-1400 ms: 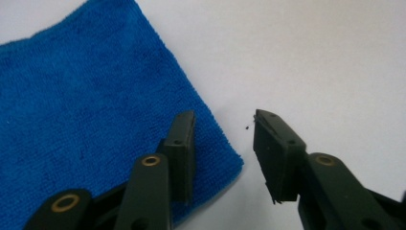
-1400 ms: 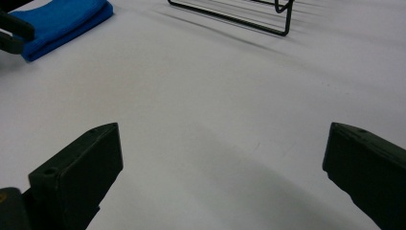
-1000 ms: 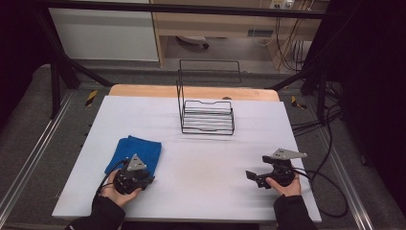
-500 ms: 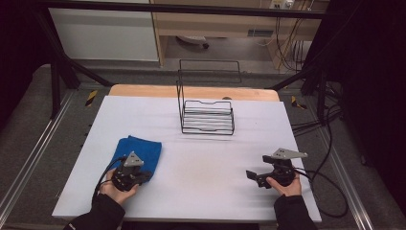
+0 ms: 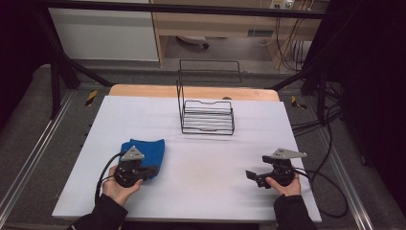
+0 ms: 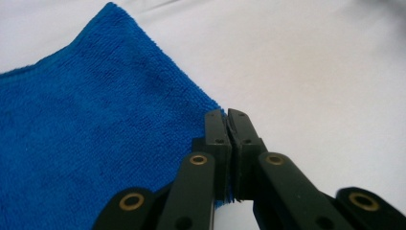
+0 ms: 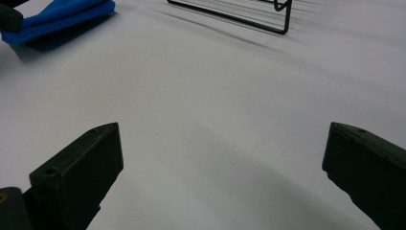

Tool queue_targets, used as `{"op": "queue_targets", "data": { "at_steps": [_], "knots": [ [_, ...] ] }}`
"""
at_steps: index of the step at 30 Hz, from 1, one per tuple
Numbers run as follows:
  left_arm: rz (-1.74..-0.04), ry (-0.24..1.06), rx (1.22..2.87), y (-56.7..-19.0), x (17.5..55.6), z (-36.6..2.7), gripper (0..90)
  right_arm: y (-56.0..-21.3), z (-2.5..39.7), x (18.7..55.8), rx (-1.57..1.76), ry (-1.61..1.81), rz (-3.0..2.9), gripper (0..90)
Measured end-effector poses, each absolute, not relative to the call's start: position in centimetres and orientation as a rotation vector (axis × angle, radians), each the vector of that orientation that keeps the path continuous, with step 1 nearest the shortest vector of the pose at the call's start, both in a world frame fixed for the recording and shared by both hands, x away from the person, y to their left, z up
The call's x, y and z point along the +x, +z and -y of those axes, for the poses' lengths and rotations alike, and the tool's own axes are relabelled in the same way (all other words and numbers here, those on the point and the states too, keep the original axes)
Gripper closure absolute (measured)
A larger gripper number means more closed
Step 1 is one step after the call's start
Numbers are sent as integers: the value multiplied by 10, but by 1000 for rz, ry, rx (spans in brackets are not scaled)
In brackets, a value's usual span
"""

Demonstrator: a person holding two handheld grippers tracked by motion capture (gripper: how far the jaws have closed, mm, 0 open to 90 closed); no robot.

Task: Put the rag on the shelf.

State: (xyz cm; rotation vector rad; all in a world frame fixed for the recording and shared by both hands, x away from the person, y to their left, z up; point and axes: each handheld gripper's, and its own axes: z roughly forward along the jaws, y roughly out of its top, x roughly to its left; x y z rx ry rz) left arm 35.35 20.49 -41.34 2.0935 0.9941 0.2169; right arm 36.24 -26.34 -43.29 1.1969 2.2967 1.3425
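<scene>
A blue terry cloth (image 5: 143, 146) lies on the white table (image 5: 210, 191) at the front left. My left gripper (image 5: 150, 169) rests at the cloth's near right edge, held by a hand. In the left gripper view its jaws (image 6: 228, 116) are pressed together, and a sliver of the blue cloth (image 6: 95, 134) shows pinched between them. My right gripper (image 5: 250, 175) sits low over the bare table at the front right, pointing left. Its jaws stand wide apart (image 7: 222, 143) with nothing between them. The cloth (image 7: 57, 17) shows far off in the right gripper view.
A black wire rack (image 5: 207, 116) stands at the back middle of the table, with its base wires (image 7: 239, 17) at the top of the right gripper view. Cables trail from both grippers. A wooden edge runs along the table's far side.
The left gripper has shifted slightly to the right at the cloth's edge, and the cloth's left side has drawn in toward the right. The right gripper has stayed put.
</scene>
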Motion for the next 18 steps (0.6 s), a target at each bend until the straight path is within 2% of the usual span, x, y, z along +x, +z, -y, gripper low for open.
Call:
{"op": "queue_targets", "data": {
  "at_steps": [11,18],
  "knots": [
    [-934,222,2124,-418,356,-148,873,-433,263,363,1196,1337,-2291,9],
    [-921,233,2148,-428,364,-130,863,-433,263,363,1196,1336,-2288,11]
  ]
}}
